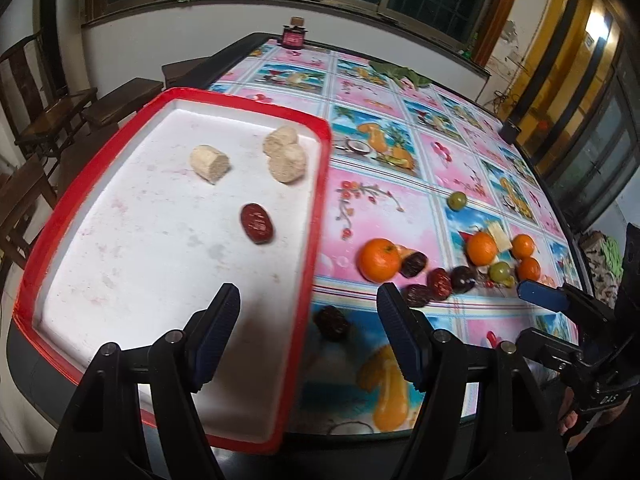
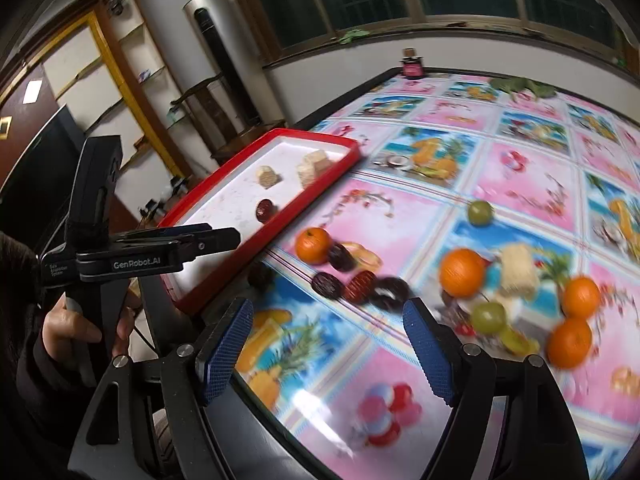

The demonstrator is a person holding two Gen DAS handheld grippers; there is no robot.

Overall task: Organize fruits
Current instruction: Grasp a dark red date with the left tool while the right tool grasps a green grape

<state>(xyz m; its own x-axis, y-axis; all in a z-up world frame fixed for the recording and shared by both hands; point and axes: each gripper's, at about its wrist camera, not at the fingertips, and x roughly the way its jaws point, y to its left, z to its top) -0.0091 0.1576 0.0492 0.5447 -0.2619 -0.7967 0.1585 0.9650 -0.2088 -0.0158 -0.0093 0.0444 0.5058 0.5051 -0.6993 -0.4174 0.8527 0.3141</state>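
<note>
Left gripper: the left gripper [image 1: 308,300] is standing spread with nothing between its jaws, hanging over the near right rim of the tray [image 1: 28,276].
Tray: the red-rimmed white tray is lying at the left of the table and is holding three pale cake pieces [image 1: 210,163] and one red date [image 1: 258,223]; the date is lying ahead of the left gripper, well apart from its fingertips.
Fruit pile: the loose fruits are lying on the tablecloth [image 1: 384,196] to the right of the tray, ahead of the right gripper [image 2: 328,316].
Right gripper: it is also standing spread and is holding nothing; the dark dates [image 2: 328,283] are lying just beyond its fingertips.
Surface: a glossy pink and blue cloth with printed fruit pictures is covering the table.
Room: windows are running along the far wall, wooden chairs [image 1: 60,112] are standing at the left, and a small dark jar [image 1: 294,34] is sitting at the far table edge.
Count outside the tray: four oranges [image 2: 462,272], three green fruits [image 2: 480,212], about six dark dates, one pale cake piece [image 2: 518,270].
</note>
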